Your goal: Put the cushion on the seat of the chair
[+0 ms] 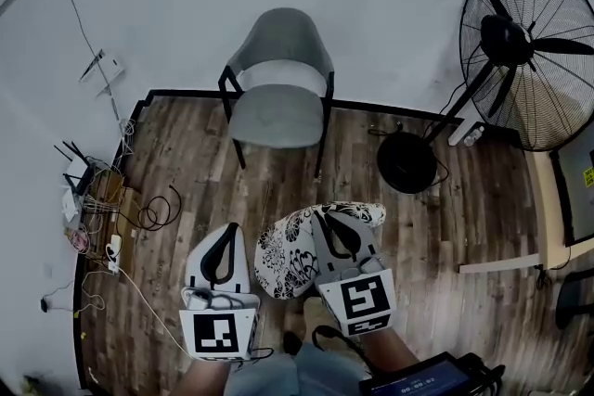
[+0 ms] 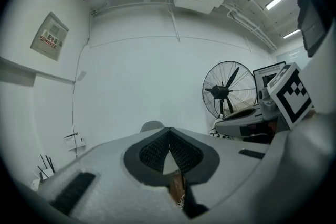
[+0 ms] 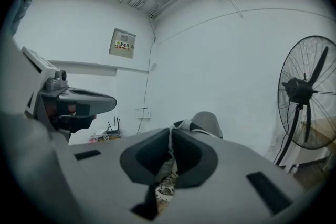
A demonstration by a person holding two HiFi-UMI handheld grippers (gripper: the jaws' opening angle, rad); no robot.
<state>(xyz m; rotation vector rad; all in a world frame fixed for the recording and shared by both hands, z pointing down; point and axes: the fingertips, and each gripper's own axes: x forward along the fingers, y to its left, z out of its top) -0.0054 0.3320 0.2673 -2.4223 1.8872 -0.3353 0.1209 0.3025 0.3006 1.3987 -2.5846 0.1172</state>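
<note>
A: What is gripped?

B: The right gripper (image 3: 171,138) is clamped on the edge of the cushion (image 1: 290,260). The left gripper (image 2: 169,135) has its jaws together on nothing. The cushion is held up well short of the chair (image 1: 278,37), facing its bare seat (image 1: 277,114).

A: The step?

B: Carrying, it is judged. Next the cushion must be brought over the chair's seat, laid flat and released.
</note>
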